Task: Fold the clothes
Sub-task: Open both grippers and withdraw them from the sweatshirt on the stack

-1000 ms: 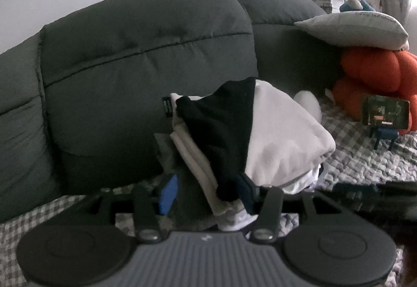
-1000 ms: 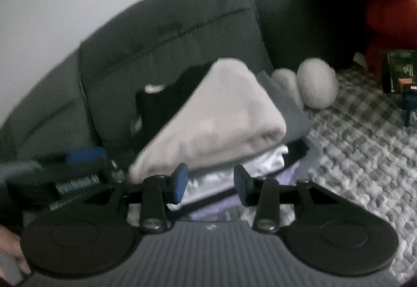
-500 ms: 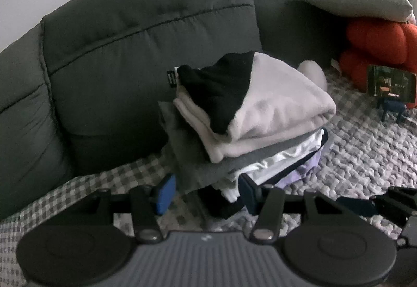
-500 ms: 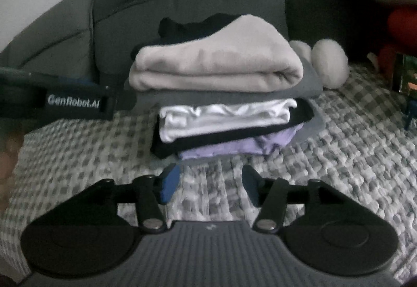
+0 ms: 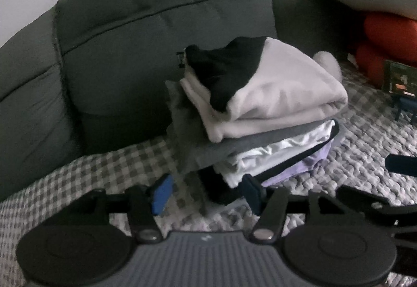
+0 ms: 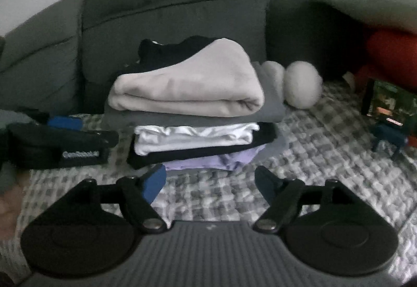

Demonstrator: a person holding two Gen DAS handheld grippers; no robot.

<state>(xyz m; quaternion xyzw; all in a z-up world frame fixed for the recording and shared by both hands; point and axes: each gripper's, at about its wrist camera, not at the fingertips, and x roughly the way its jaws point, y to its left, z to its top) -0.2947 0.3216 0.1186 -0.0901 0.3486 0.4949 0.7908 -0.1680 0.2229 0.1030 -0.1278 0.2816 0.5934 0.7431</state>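
Jaws opening and empty on both left gripper [image 5: 204, 193] and right gripper [image 6: 209, 182], just short of the folded stack [image 6: 192, 110] lying crosswise ahead.

A stack of folded clothes [image 6: 192, 110] lies on the blanket [image 6: 325, 156] before the sofa back [image 6: 172, 0], with two round cushions [image 6: 302, 87] just right of it, a phone on a stand [image 6: 388, 107] farther right, and a pillow [image 6: 375, 7] at far right.
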